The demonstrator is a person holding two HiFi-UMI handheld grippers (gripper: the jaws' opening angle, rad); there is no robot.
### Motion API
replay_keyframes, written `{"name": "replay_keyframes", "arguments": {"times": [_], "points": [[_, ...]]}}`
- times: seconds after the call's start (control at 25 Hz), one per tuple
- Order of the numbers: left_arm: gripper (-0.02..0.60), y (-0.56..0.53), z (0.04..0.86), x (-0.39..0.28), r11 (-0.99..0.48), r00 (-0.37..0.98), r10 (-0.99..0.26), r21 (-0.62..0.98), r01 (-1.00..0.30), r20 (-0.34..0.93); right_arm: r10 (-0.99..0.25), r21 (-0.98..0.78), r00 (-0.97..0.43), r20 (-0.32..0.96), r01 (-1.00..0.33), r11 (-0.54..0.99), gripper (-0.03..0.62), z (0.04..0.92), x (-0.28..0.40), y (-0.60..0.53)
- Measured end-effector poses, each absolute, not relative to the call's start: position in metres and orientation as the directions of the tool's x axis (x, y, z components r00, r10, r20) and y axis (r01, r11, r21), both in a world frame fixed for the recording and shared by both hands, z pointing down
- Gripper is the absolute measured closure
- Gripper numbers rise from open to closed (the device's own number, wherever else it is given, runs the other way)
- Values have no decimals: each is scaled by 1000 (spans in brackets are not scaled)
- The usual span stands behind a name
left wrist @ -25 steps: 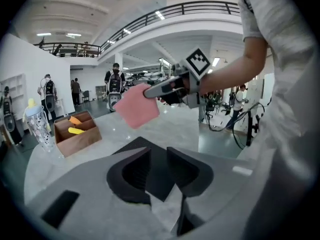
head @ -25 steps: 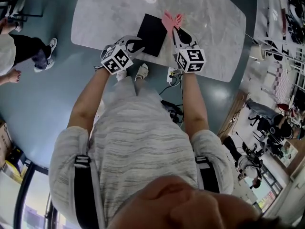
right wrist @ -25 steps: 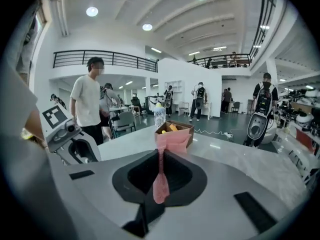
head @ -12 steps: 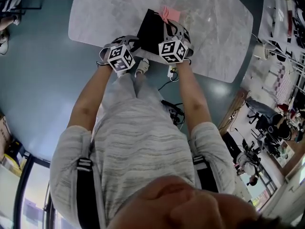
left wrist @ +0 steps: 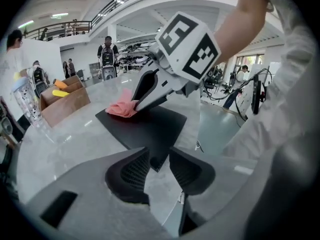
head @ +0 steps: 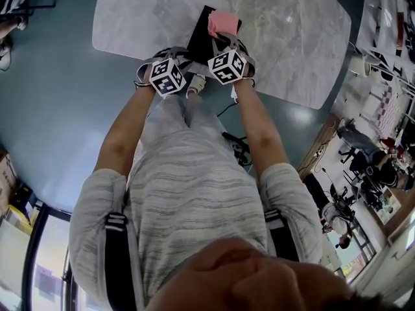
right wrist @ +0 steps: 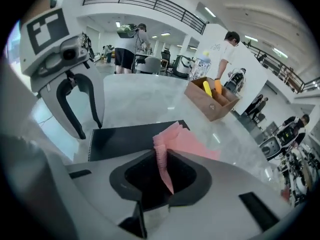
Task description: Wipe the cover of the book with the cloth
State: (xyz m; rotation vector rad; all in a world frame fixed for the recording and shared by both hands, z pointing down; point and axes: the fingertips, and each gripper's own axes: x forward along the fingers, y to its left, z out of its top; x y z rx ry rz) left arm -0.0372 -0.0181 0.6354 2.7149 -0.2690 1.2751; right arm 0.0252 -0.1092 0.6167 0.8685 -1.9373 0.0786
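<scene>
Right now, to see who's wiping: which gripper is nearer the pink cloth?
Right. The right gripper is shut on the pink cloth atop the black book; the left gripper, its jaws just opening and empty, hovers off the book's near corner.

Matt black book cover point(left wrist: 150, 126), soft pink cloth point(right wrist: 185, 141), glossy grey marble-look tabletop point(head: 292, 37), plain brown wooden box point(right wrist: 212, 106)

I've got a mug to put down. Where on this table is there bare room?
The table is bare left of the book and widely right of it. Crowded: the near edge, where left gripper, right gripper and cloth meet the book; also by the wooden box.
</scene>
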Motion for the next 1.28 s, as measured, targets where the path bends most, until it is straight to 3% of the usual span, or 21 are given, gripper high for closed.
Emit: {"name": "replay_keyframes", "arguments": {"times": [0.12, 0.28, 0.4, 0.8, 1.28], "points": [[457, -20, 638, -34, -976, 628, -101, 46, -214, 772, -492, 171, -333, 805, -663, 729, 465, 612, 24, -108], [457, -23, 640, -28, -974, 633, -97, 57, -219, 768, -456, -2, -436, 776, -724, 690, 444, 592, 31, -103], [457, -23, 637, -28, -973, 634, -99, 59, -223, 767, -509, -74, -441, 739, -804, 590, 444, 570, 49, -111], [446, -27, 639, -33, -969, 600, -147, 7, -247, 786, -478, -102, -346, 807, -880, 464, 407, 604, 88, -158], [419, -29, 650, -46, -949, 540, -175, 6, -316, 823, -371, -47, -272, 888, -855, 516, 408, 636, 80, -157]]}}
